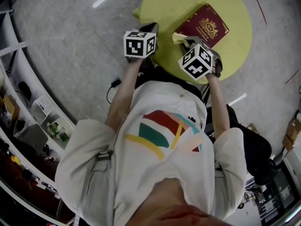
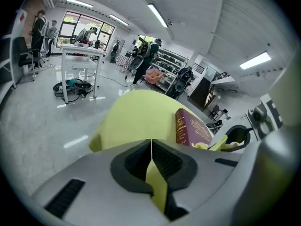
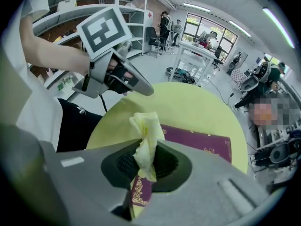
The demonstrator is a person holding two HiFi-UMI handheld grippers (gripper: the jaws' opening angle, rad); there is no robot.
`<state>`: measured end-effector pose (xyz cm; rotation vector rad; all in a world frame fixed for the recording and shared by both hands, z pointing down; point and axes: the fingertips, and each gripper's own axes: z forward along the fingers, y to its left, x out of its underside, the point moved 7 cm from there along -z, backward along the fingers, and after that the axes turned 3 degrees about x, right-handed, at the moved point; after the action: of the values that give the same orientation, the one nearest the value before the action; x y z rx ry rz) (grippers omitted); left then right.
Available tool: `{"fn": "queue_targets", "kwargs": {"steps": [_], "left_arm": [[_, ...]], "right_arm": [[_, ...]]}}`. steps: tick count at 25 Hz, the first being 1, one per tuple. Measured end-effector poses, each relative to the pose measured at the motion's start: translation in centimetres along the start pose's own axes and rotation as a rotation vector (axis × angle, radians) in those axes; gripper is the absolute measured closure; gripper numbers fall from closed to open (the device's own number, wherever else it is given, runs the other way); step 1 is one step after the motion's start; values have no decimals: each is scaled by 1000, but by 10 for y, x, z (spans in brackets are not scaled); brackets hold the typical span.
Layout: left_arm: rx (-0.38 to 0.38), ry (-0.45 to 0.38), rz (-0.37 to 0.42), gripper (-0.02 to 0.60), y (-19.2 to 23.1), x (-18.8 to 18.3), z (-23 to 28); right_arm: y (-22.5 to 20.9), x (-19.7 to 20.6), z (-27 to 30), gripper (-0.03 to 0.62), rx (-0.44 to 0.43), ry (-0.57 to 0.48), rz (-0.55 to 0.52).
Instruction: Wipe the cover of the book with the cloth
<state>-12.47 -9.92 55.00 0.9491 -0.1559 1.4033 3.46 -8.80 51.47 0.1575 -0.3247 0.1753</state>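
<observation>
A maroon book (image 1: 203,26) with a gold crest lies flat on the round yellow table (image 1: 169,4). My right gripper (image 1: 186,40) is shut on a crumpled pale-yellow cloth (image 1: 178,37) at the book's near corner. In the right gripper view the cloth (image 3: 146,134) sticks up between the pads, over the book's (image 3: 200,141) edge. My left gripper (image 1: 149,28) hovers over the table's near-left part, beside the book and apart from it. Its jaws (image 2: 151,144) are shut with nothing in them. The book (image 2: 189,127) and the cloth (image 2: 221,145) show to its right.
The table stands on a grey polished floor (image 1: 70,41). White shelving (image 1: 19,79) curves along the left. In the left gripper view a white desk (image 2: 80,60) with cables under it and several people stand far behind.
</observation>
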Motion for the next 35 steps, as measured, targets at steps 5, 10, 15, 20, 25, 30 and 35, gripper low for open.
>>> {"fn": "queue_targets", "kwargs": {"steps": [5,10,15,20,25,30,35], "left_arm": [[16,25,6,561,-4,7,4],[17,19,-16,560,-27,4,2],[110,68,7,558,-62,10,14],[133,98,-9,558,-70,14,22],[114,112,6,558,-64,16,18],[78,114,2,558,-46,22,12],[61,113,-15,558,-39,24,11]], "right_arm": [[-33,-10,-11,563,9,-69,-112],[-64,-21,-13,563,112,39,-847],[-76,-35,0,565,98,141,-1290],[-56,-43,16,565,-138,140,-1379],[-47,-36,29,565,-247,235,-1533],[-66,-31,31,566,-211,355,-1693],[-98,-20,33,565,-174,429,-1724]]}}
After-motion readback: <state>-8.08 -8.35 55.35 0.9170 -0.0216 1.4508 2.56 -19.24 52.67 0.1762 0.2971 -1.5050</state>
